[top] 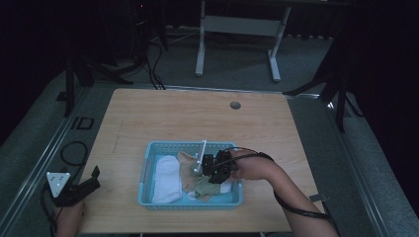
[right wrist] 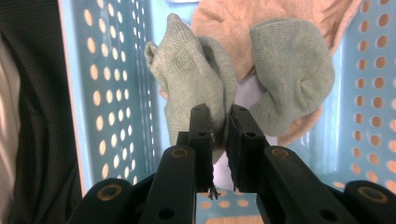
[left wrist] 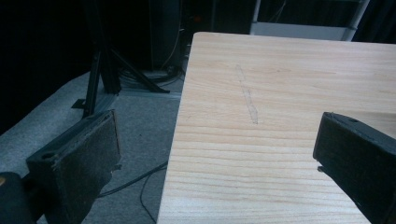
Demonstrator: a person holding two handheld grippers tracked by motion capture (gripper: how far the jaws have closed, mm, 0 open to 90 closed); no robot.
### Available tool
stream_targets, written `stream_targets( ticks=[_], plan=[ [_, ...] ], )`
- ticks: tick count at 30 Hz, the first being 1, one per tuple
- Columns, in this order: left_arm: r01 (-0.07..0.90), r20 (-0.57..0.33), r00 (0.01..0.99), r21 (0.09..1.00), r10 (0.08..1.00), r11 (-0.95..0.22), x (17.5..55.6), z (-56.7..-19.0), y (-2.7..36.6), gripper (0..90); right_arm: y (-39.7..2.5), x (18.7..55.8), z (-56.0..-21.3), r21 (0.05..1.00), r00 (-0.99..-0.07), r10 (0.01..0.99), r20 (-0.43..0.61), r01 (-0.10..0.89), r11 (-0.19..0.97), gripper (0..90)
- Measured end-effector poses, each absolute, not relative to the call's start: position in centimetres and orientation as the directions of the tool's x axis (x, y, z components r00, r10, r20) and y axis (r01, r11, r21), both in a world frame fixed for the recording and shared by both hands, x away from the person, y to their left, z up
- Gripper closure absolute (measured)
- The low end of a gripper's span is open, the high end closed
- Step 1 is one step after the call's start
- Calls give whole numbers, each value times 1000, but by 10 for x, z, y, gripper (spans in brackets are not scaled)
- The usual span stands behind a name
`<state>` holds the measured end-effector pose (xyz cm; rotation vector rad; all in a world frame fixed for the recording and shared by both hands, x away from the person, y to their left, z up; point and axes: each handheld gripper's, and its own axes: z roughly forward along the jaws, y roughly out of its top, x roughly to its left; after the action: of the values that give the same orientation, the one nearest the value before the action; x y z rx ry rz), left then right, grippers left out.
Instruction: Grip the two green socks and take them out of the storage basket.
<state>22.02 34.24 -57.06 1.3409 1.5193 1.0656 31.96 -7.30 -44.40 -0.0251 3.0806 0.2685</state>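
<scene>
Green sock (right wrist: 196, 79) pinched in the right gripper (right wrist: 219, 123), inside the blue basket (top: 148, 153) at the table's (top: 197, 118) near edge. Far left: left gripper (top: 81, 185) hanging off the table's left corner, jaws spread wide, grasping nothing; seen through its own view (left wrist: 215, 154), bare wood between the pads. Next, in the basket's left half: white sock (top: 165, 180). Then a tan cloth (right wrist: 224, 18) under the green sock. Right: jaws clamped tight on a fold of green knit, hand (top: 252, 168) just past the basket's right wall.
</scene>
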Motion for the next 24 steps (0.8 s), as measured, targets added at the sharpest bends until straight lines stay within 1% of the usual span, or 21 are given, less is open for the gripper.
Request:
stream_targets(
  ticks=[6,11,14,15,18,24],
  plan=[
    [296,-46,-90,953,995,71,220,-571,342,4,-77,318,-431,181,-998,-13,-59,-23,983,807],
    [296,-46,-92,953,995,71,221,-571,342,3,-85,320,-415,218,-998,10,-59,-4,976,807],
    [299,-45,-93,952,995,71,221,-571,342,3,-88,320,-408,225,-998,14,-67,-2,974,807],
    [300,-45,-93,951,995,71,221,-571,342,4,-93,320,-400,242,-997,22,-69,5,970,806],
    [296,-46,-91,953,995,71,221,-571,342,4,-100,320,-390,257,-996,36,-85,13,966,806],
    [299,-45,-93,952,995,71,221,-571,342,4,-121,324,-374,274,-990,90,-109,57,960,807]
  ],
)
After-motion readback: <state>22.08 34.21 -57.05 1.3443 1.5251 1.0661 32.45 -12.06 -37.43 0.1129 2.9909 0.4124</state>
